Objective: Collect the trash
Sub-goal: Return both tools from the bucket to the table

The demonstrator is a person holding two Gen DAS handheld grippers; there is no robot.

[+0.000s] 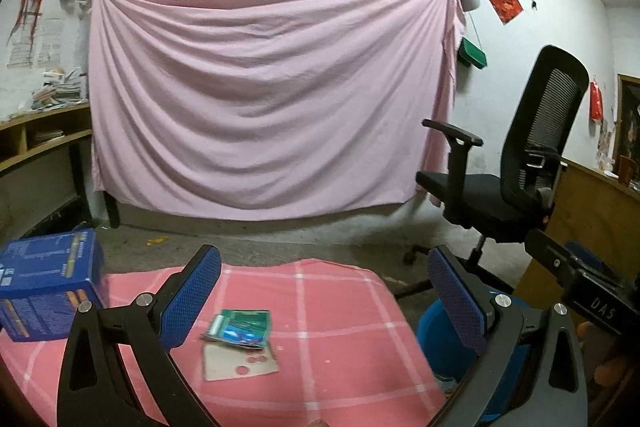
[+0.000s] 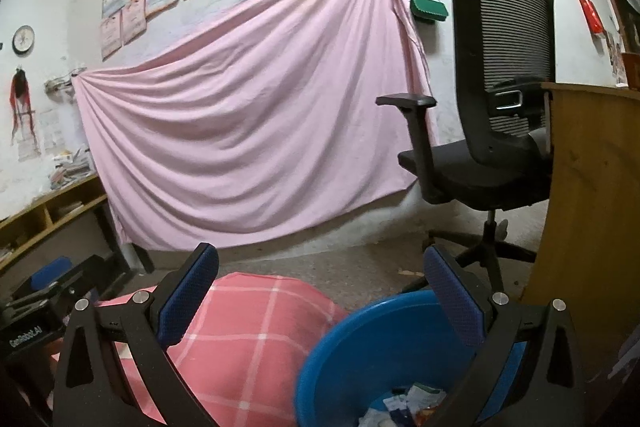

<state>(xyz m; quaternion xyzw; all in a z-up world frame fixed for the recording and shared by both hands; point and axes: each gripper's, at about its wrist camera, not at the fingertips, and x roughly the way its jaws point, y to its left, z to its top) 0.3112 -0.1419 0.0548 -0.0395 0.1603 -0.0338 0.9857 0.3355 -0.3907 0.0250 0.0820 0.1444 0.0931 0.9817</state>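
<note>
Only the left view shows the green packet [image 1: 240,327] on the pink cloth [image 1: 328,307], beside the bin [image 2: 384,339]; right view shows trash [image 2: 412,405] inside, partly cut off. Left gripper [image 1: 324,299] and right gripper [image 2: 320,301] gape empty.

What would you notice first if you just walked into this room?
The huge pink sheet hung across the back wall. Next, the black office chair standing at its right, and down in front the pink checked cloth with a green packet lying on it, beside a blue bin of trash.
</note>
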